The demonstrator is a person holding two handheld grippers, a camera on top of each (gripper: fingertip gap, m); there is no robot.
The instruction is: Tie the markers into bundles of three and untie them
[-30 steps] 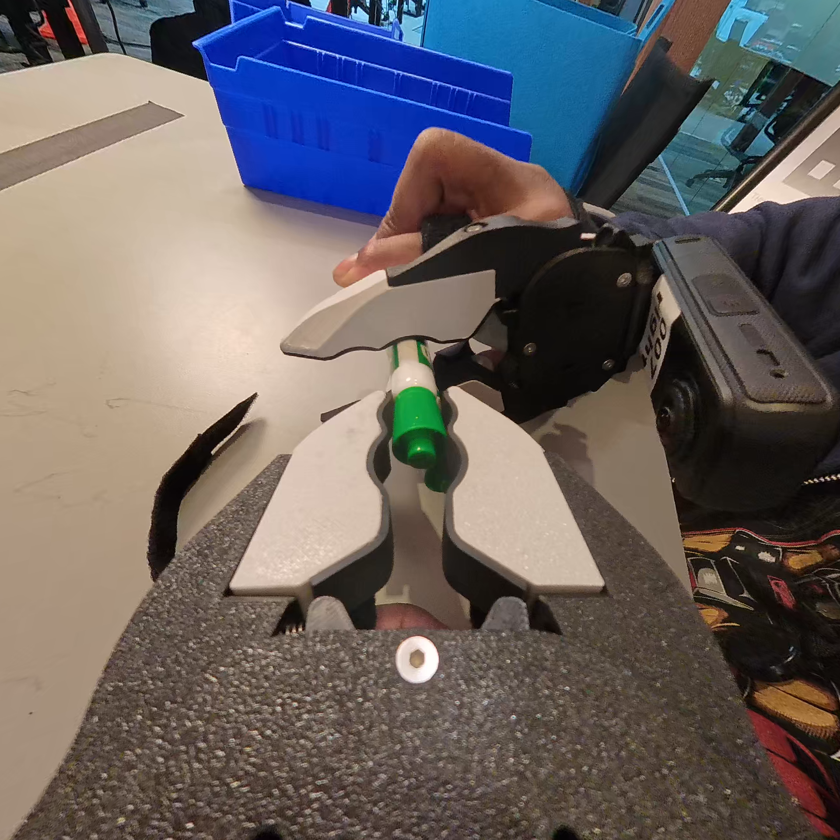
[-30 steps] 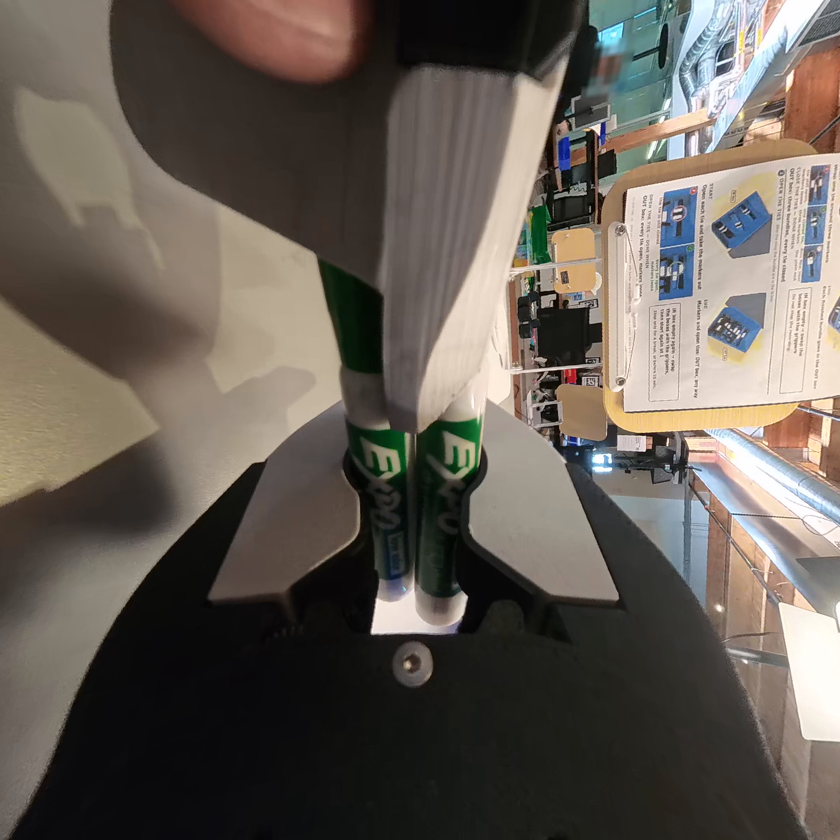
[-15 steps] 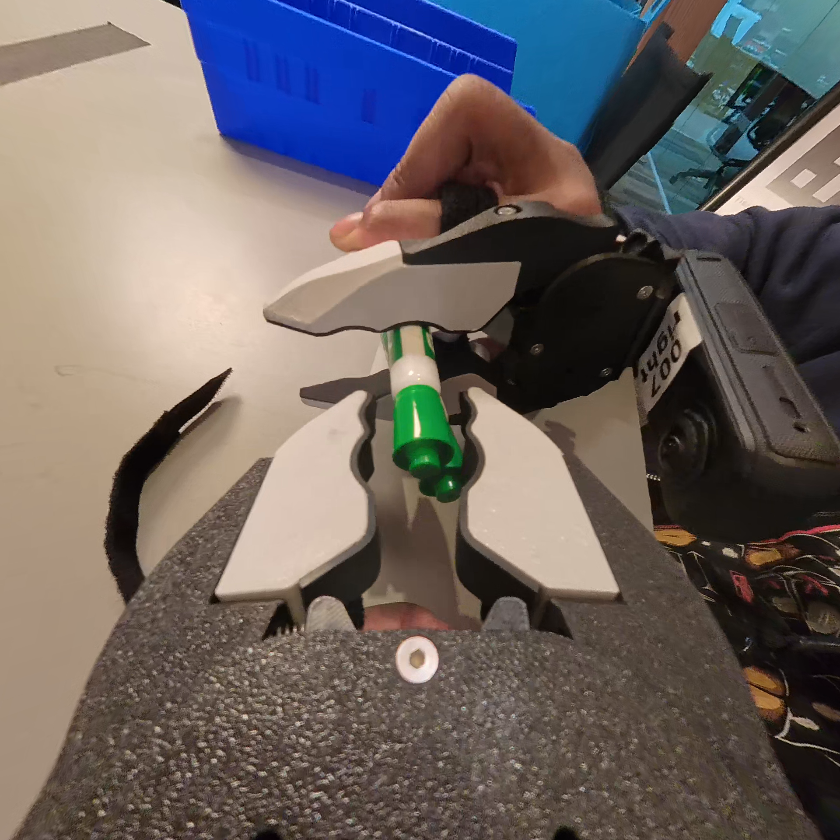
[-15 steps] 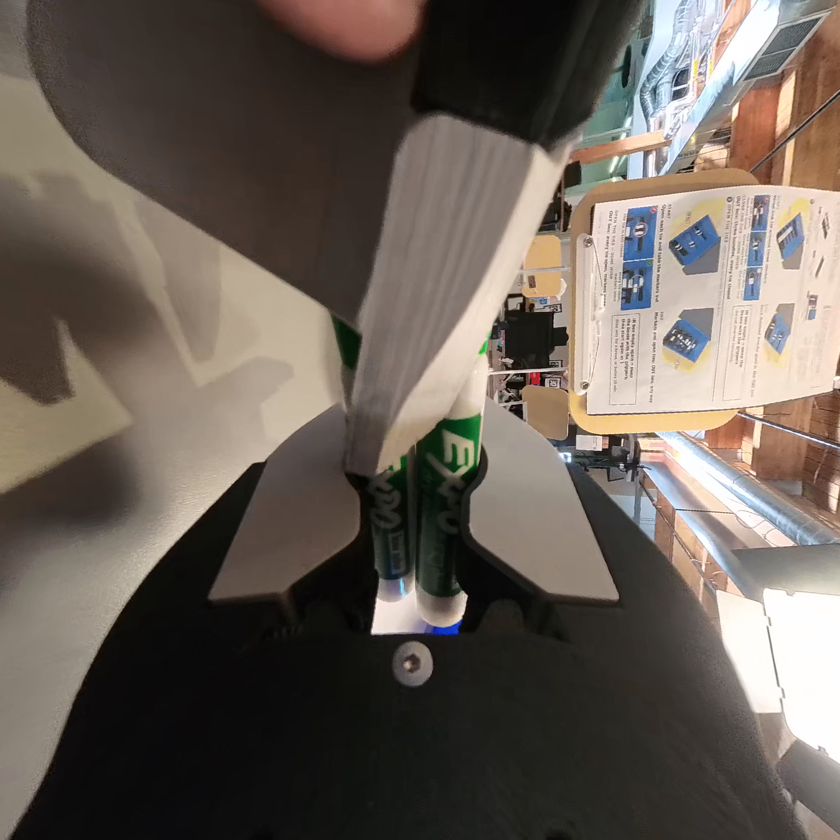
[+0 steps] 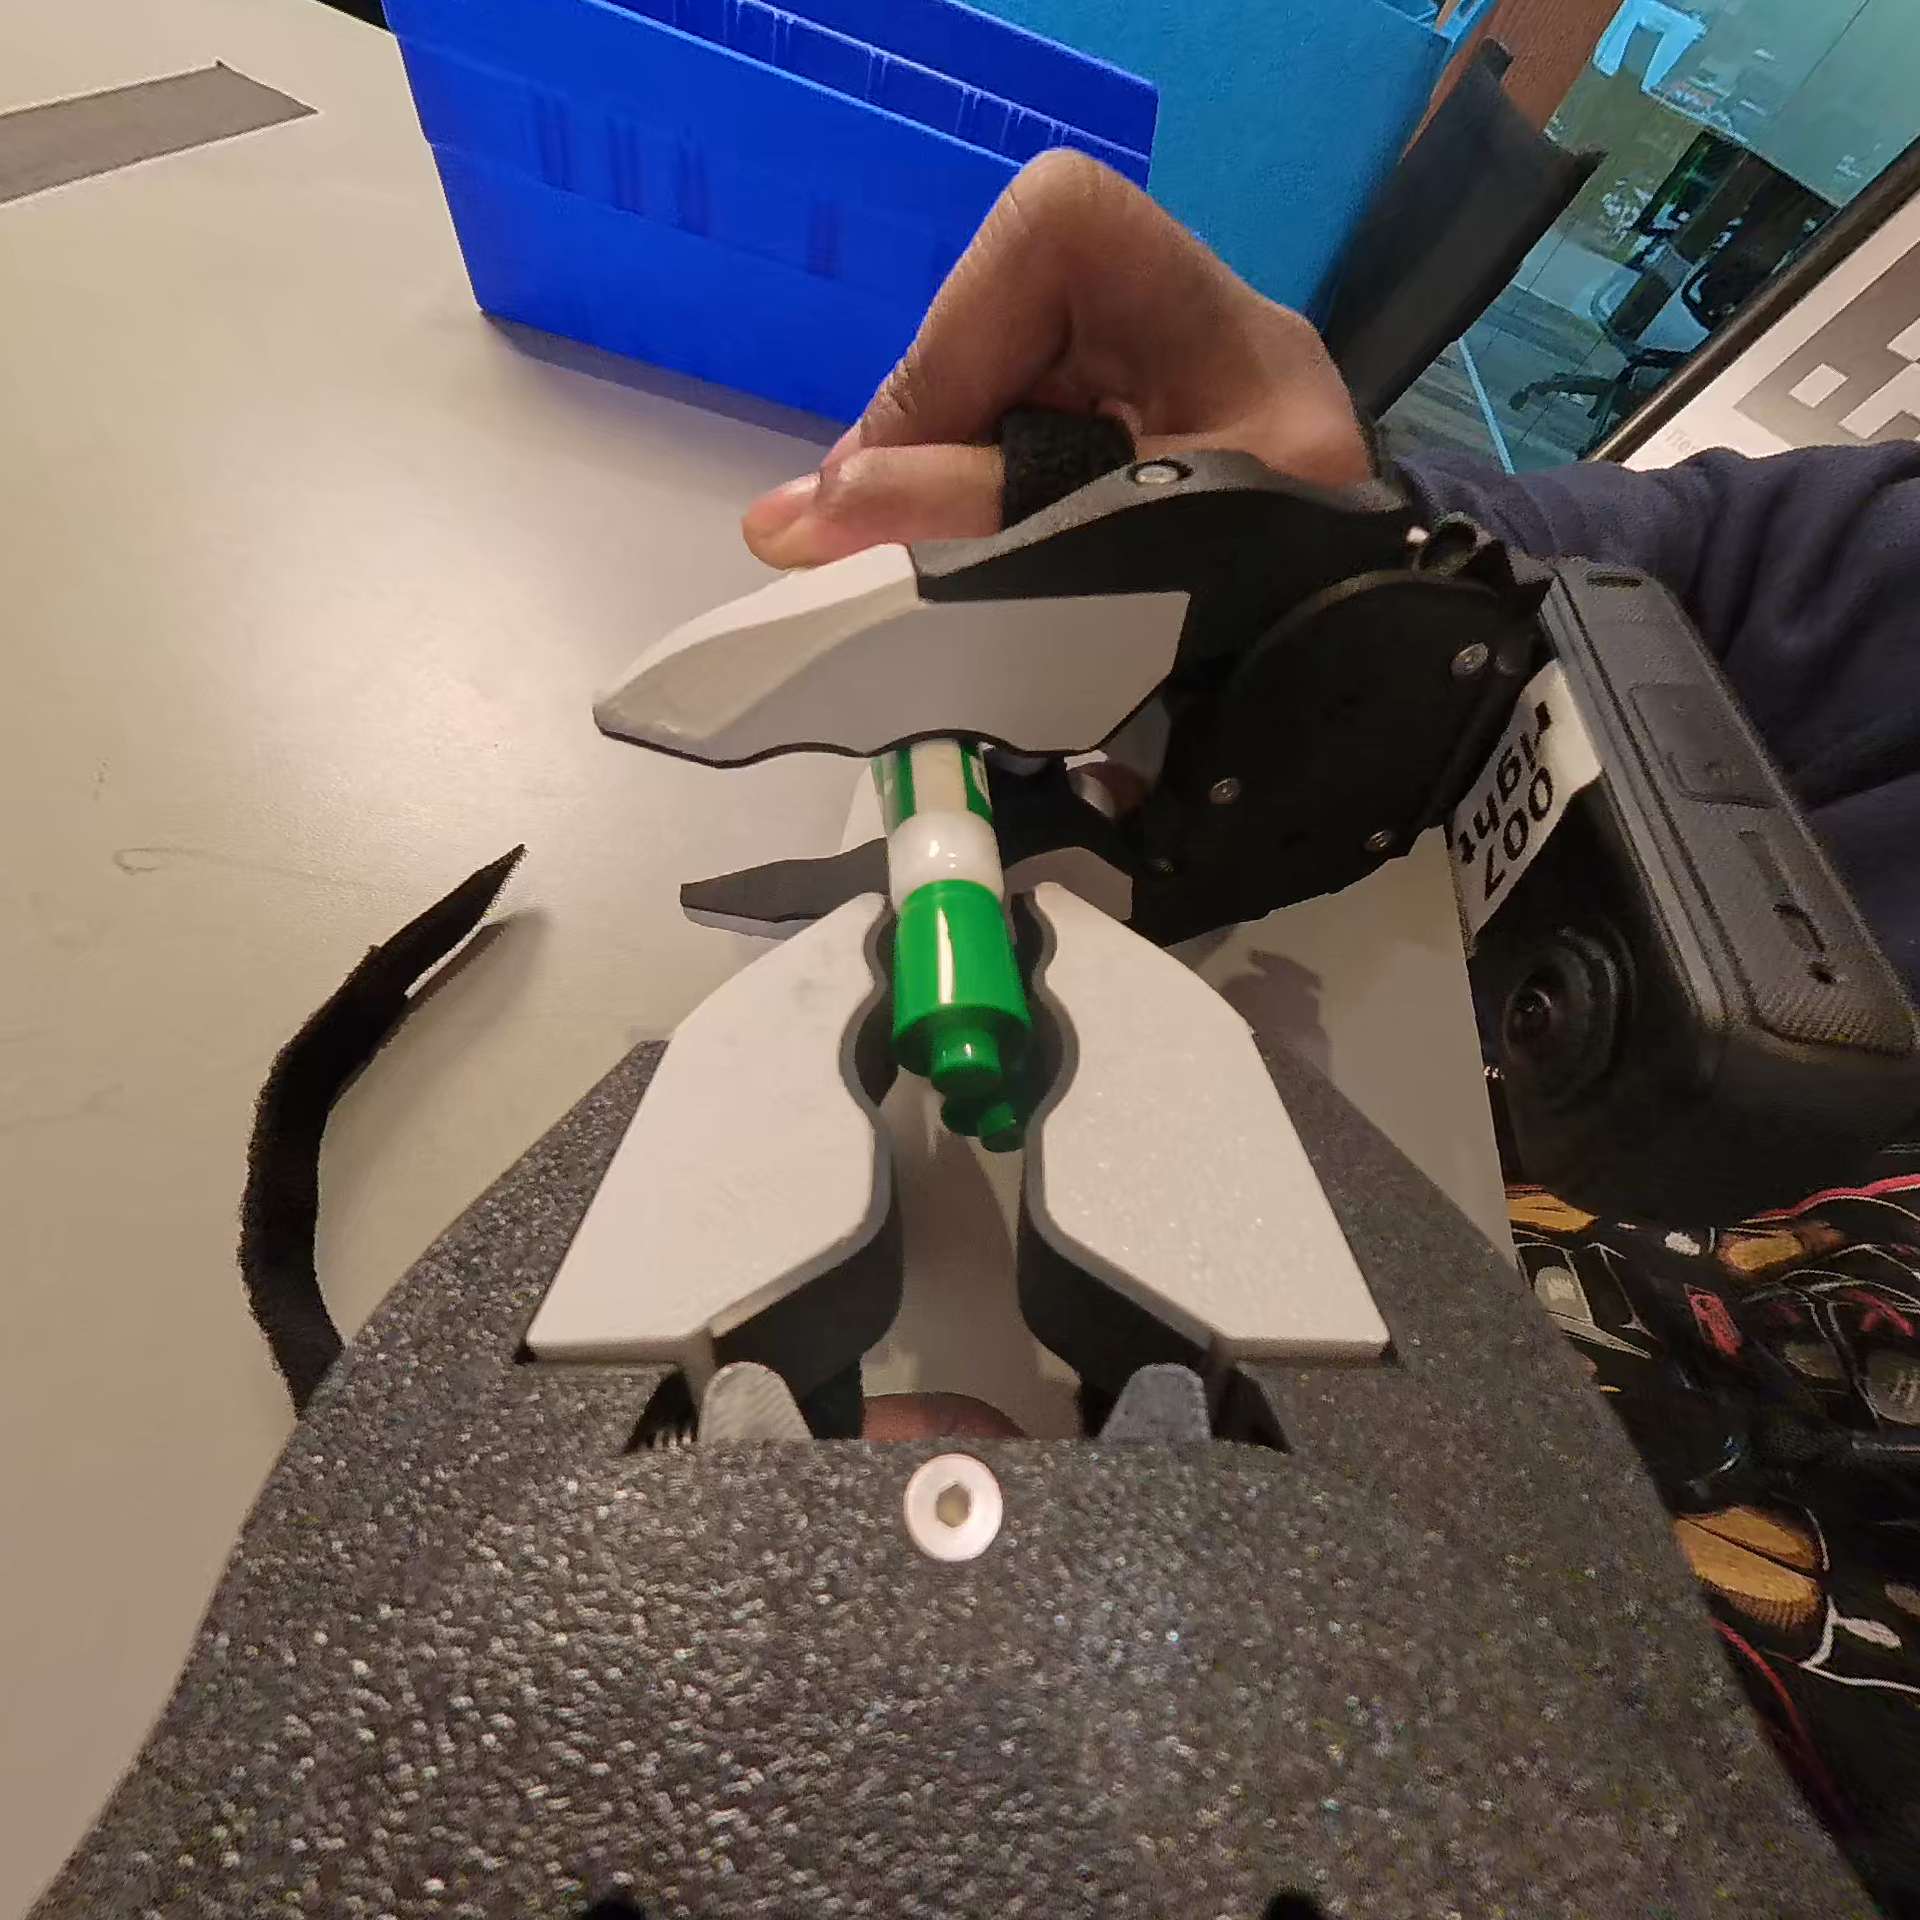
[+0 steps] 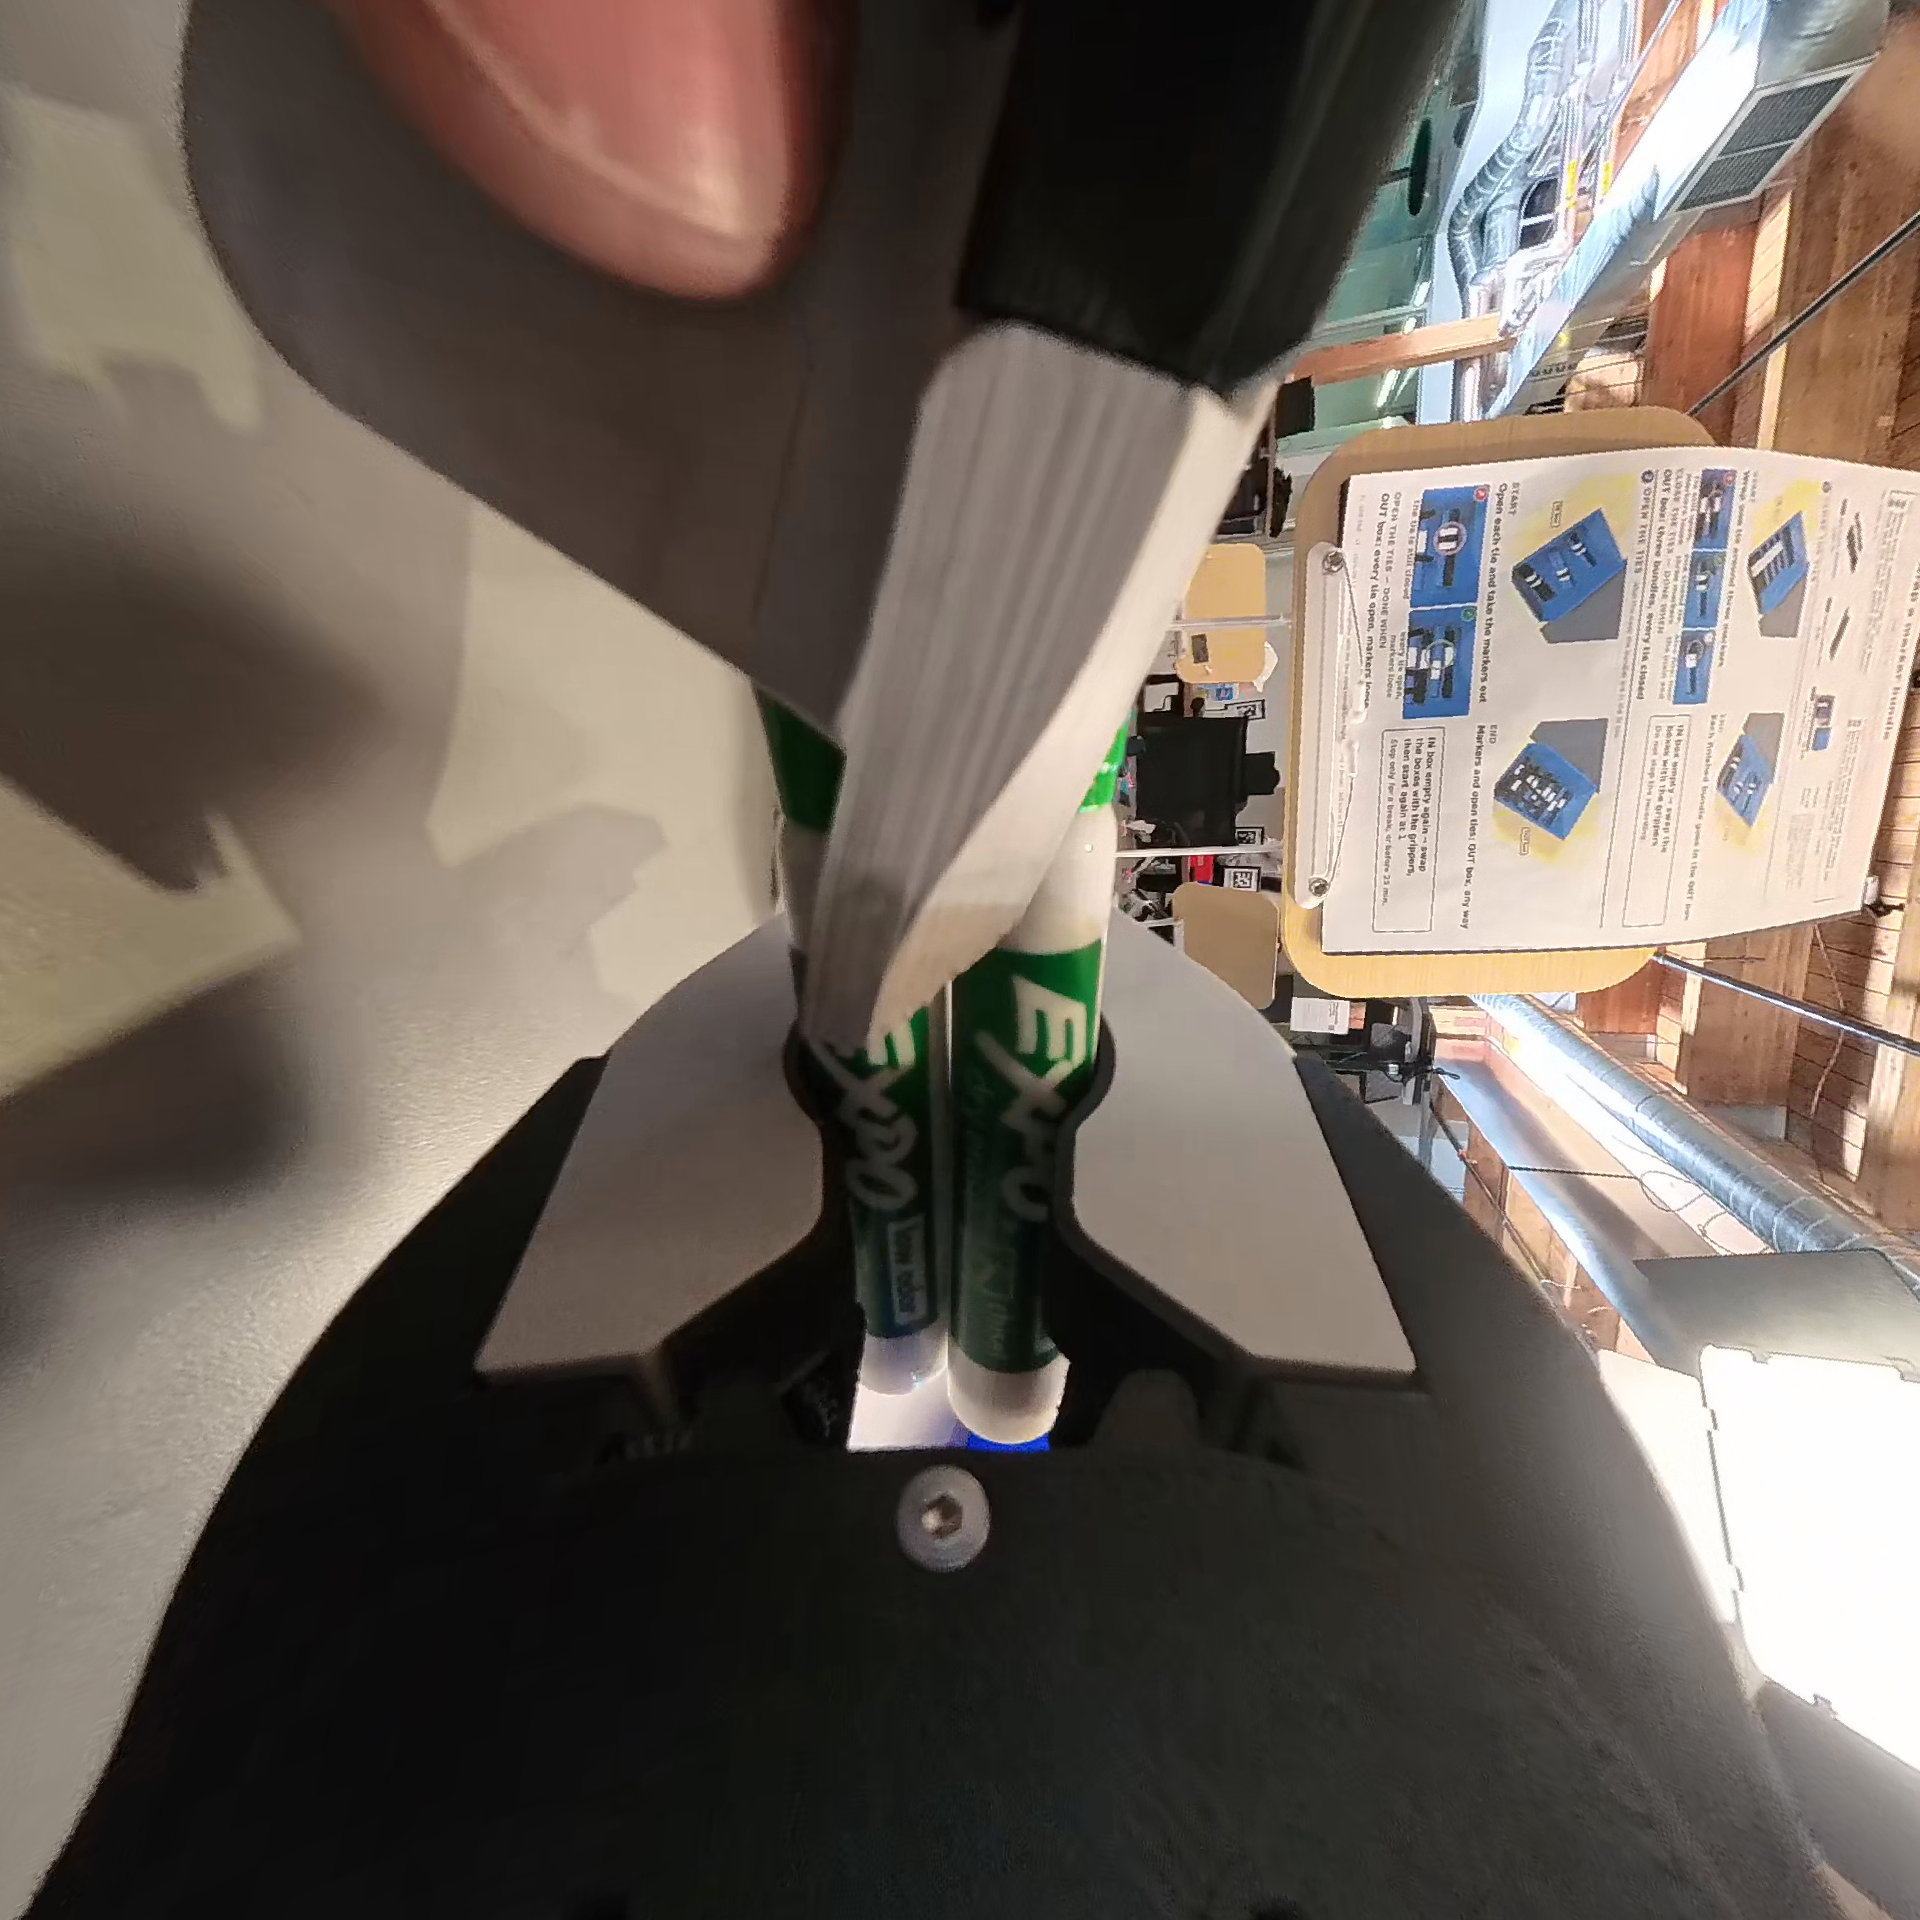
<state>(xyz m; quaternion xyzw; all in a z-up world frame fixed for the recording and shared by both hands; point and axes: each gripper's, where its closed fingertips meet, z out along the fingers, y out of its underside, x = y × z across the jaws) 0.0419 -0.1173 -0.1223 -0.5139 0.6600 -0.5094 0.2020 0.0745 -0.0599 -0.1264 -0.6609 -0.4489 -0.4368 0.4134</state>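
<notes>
Both sets of fingers are clamped on the green markers (image 5: 961, 997): the left gripper (image 5: 956, 935) squeezes the cap ends mid-frame, while the right gripper (image 6: 951, 1013) grips the barrels side by side. Left view also shows a black strap (image 5: 312, 1091) lying loose at the left edge, open table (image 5: 260, 571) around it and a blue bin (image 5: 727, 208) up top. Right view only shows an instruction sheet (image 6: 1558, 707) at upper right.

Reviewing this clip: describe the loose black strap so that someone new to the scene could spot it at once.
On the pale table, look nearer the camera than the blue bin. Left of the green markers lies the black strap, curved, fuzzy, tapering to a point: the only soft dark thing there.
</notes>
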